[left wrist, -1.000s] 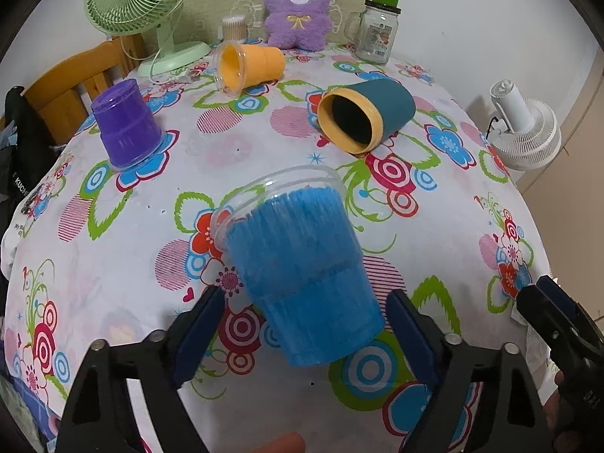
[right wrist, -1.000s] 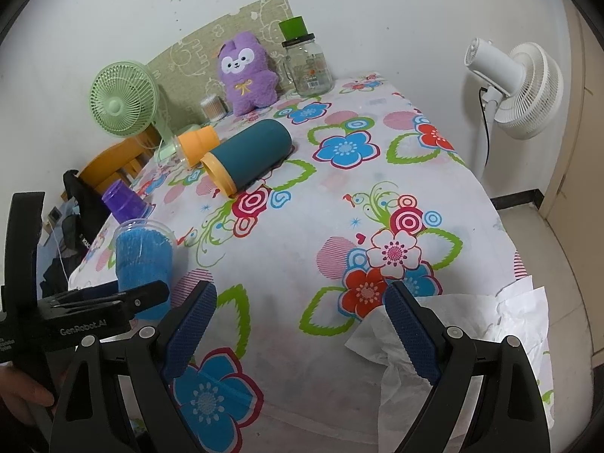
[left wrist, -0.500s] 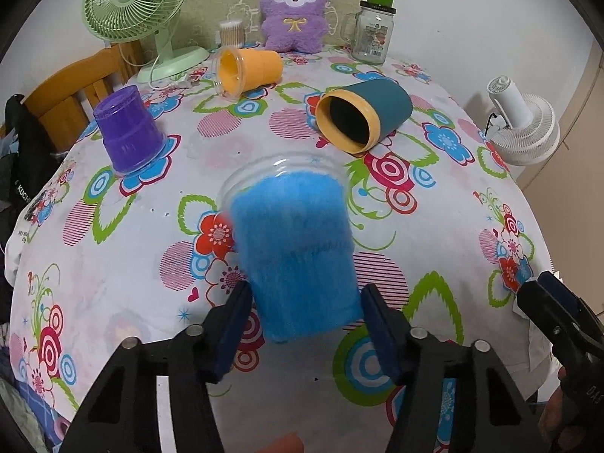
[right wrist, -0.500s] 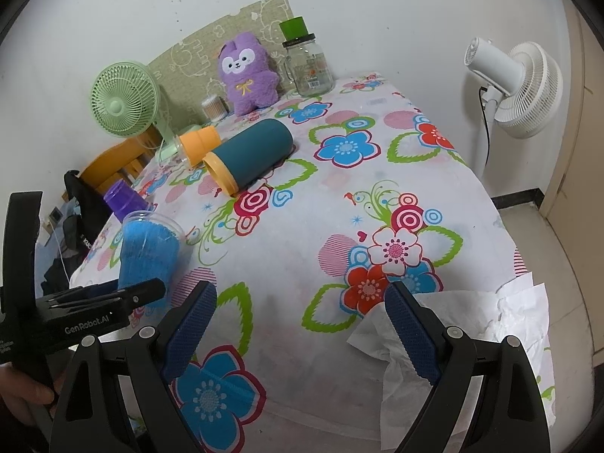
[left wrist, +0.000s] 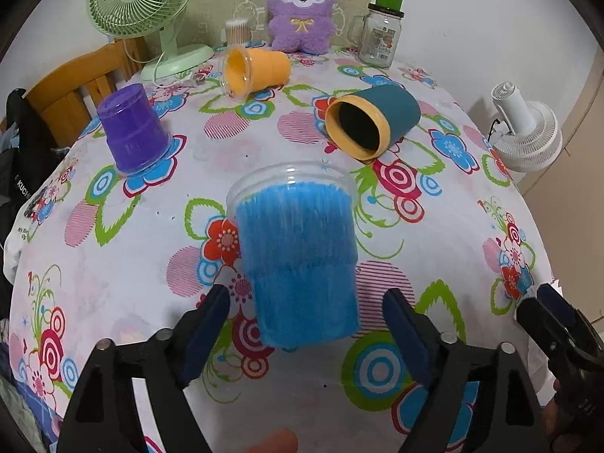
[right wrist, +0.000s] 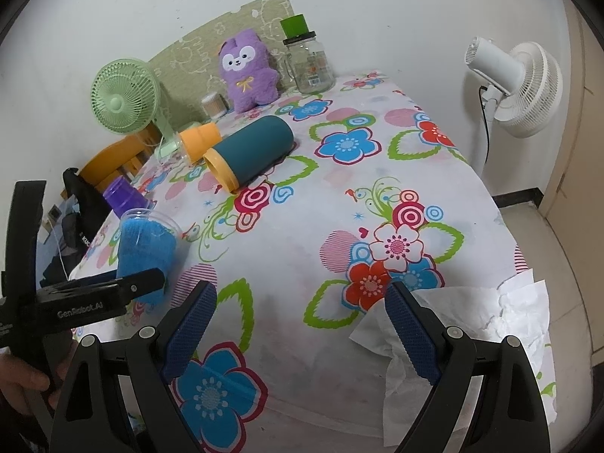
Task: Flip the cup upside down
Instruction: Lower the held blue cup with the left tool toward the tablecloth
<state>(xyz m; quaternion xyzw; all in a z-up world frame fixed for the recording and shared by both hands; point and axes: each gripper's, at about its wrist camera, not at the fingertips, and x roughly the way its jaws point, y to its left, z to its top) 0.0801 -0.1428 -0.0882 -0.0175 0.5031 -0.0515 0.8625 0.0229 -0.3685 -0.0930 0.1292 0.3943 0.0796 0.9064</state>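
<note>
Left gripper (left wrist: pixel 305 324) spread wide, pads clear of the blue cup (left wrist: pixel 298 256), which stands upright at table centre. Right view alone shows crumpled tissue (right wrist: pixel 472 332) at 4 o'clock; right gripper (right wrist: pixel 298 324) released, empty.

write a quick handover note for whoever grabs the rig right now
Left tongs: open, one finger on each side of the blue cup, with a gap on both sides. No grip.
Right tongs: open and empty, over the near edge of the table beside a crumpled tissue.
Blue cup: rim up and leaning; its base is hidden, so I can't tell how it rests.
Done: the purple cup already stands rim down.
Left: grip the blue cup, turn it rim down and set it on the table. The orange cup and teal cup lie on their sides.
</note>
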